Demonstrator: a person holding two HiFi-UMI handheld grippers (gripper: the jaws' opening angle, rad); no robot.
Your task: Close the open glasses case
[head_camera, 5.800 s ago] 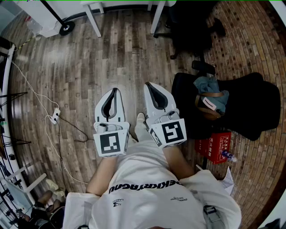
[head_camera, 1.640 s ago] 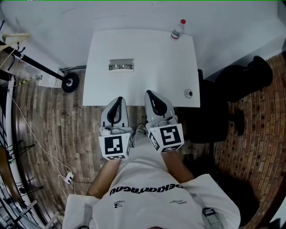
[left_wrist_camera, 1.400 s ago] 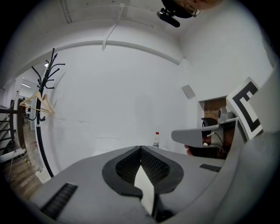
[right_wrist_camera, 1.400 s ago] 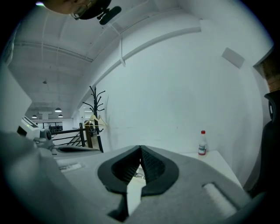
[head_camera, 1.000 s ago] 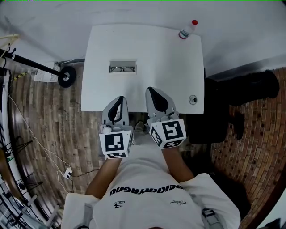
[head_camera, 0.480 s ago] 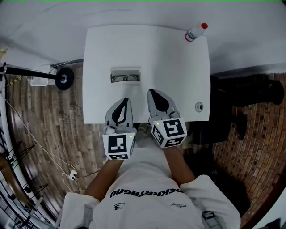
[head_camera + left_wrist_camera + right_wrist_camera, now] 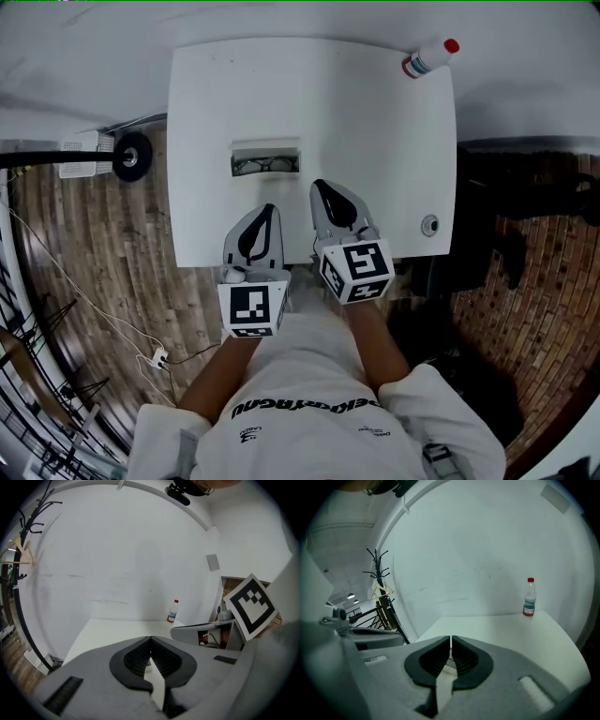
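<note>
An open glasses case [image 7: 266,160] with glasses inside lies on the white table [image 7: 375,122], left of the middle. My left gripper [image 7: 266,208] hovers over the table's near edge, just short of the case, jaws shut with nothing between them. Beside it, my right gripper [image 7: 321,185] is also shut and empty, its tip a little right of the case. In the left gripper view the jaws [image 7: 150,639] meet at the tip and hide the case. The right gripper view shows the jaws [image 7: 451,638] closed over the tabletop.
A small white bottle with a red cap [image 7: 427,59] lies at the table's far right corner, standing upright in the bottle [image 7: 529,597] right gripper view. A round cable port [image 7: 429,225] sits near the front right corner. A dark chair [image 7: 511,216] stands to the right; cables [image 7: 84,291] run over the wooden floor.
The person has walked up to the table; table and case have come nearer in view. Both grippers now reach over the table's near edge, still shut.
</note>
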